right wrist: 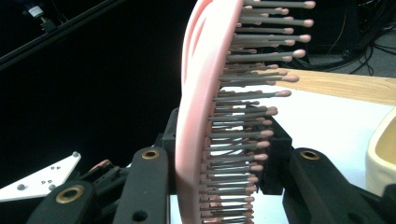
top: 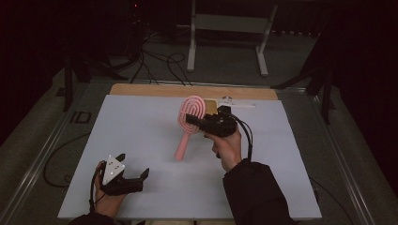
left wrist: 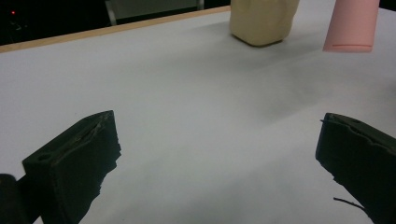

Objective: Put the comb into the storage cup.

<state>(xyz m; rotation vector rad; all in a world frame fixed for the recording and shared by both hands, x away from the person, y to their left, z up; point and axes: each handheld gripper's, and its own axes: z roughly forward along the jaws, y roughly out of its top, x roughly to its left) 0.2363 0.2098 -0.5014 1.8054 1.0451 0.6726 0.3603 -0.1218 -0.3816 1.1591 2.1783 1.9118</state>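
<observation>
A pink hairbrush (top: pixel 194 106) hangs tilted above the middle of the white table cover (top: pixel 141 126), handle end down. My right gripper (top: pixel 191 121) is shut on it just below the oval head and points left. In the right gripper view the brush head (right wrist: pixel 201 93) stands edge-on between the jaws of the right gripper (right wrist: pixel 224 140), its grey bristles pointing right. My left gripper (top: pixel 135 164) rests low at the front left of the table, open, nothing between its fingers. In the left gripper view the left gripper (left wrist: pixel 217 126) faces bare cover, with the pink handle end (left wrist: pixel 352 25) hanging at the top right.
A cream-coloured object (left wrist: pixel 261 21) sits on the cover behind the brush; its rounded cream side (right wrist: pixel 380 154) is close by in the right gripper view. A white strip (top: pixel 237 103) lies at the back edge by the wooden border (top: pixel 155 90). Cables and a metal stand (top: pixel 225 28) lie beyond the table.
</observation>
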